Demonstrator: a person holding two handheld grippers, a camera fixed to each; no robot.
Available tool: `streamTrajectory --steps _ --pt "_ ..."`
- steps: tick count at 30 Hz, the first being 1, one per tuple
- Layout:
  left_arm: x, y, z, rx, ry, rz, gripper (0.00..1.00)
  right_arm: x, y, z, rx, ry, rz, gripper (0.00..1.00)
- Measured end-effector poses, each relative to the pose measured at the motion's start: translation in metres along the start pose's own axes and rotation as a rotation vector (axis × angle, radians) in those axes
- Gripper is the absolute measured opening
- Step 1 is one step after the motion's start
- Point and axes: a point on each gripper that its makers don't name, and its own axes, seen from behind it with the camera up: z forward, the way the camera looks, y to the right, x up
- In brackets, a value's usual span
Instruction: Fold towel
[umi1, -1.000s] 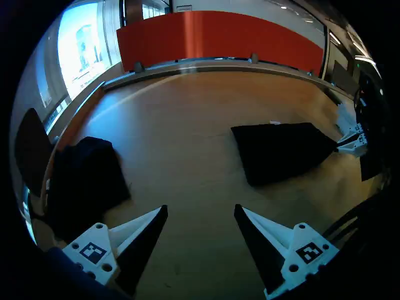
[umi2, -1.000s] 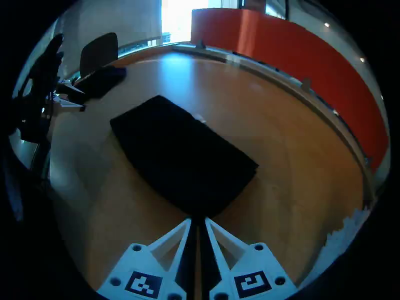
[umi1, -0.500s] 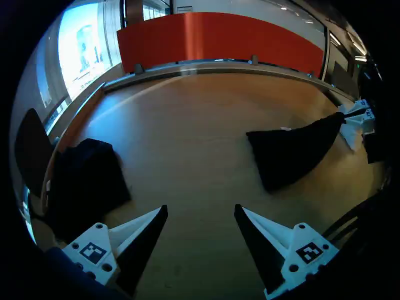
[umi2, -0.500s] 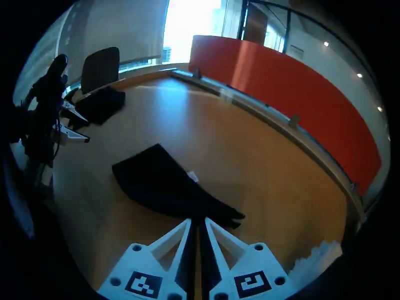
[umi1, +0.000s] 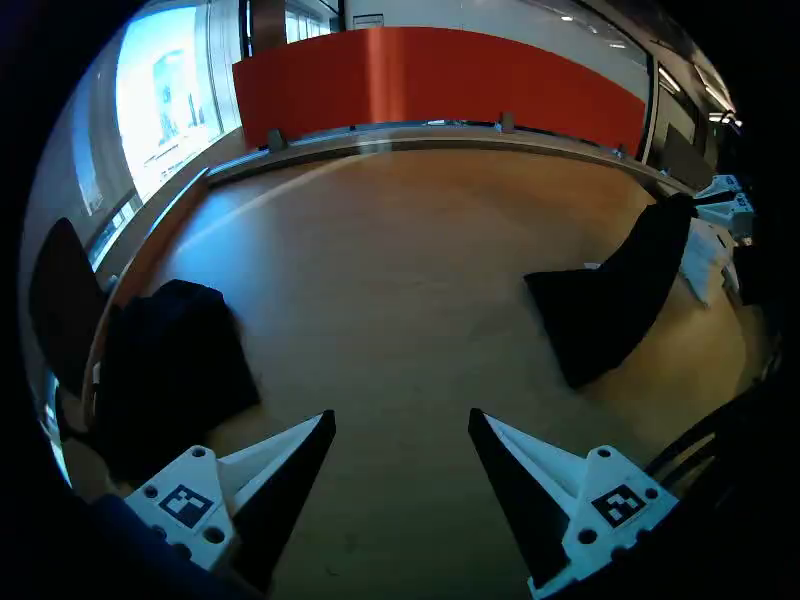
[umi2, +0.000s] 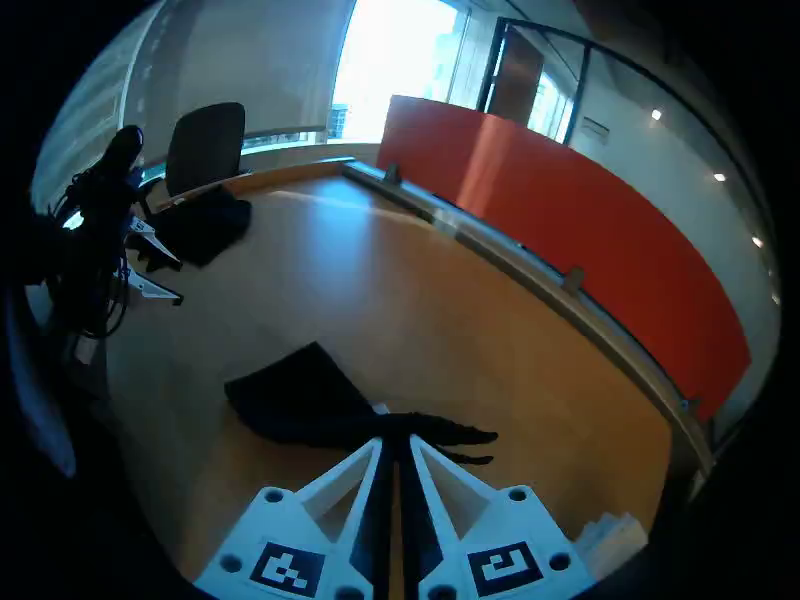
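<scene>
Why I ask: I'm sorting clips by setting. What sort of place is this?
Probably an office or meeting room: a long wooden table, a dark office chair at its end, an orange partition along its edge and large windows behind.

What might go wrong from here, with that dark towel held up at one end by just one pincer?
1. The right gripper pinches the towel at one corner only. A small grip like that may slip and let the cloth drop.
2. The left gripper is open and well apart from the towel, so the lower part sags and bunches on the table. The fold may come out skewed.
</scene>
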Motion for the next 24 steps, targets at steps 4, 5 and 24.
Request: streamTrajectory --steps 4,5,24 --pt "0.0 0.001 0.0 -0.001 0.001 -0.003 0.99 -0.001 -0.002 0.001 0.006 -0.005 -0.016 0.06" --pt "0.0 0.001 0.0 -0.001 0.001 -0.004 0.99 -0.001 -0.003 0.002 0.01 -0.006 -0.019 0.06" --pt "0.009 -0.003 -0.006 -0.001 0.023 -0.011 0.99 0.013 -0.067 0.043 0.143 -0.001 -0.061 0.05"
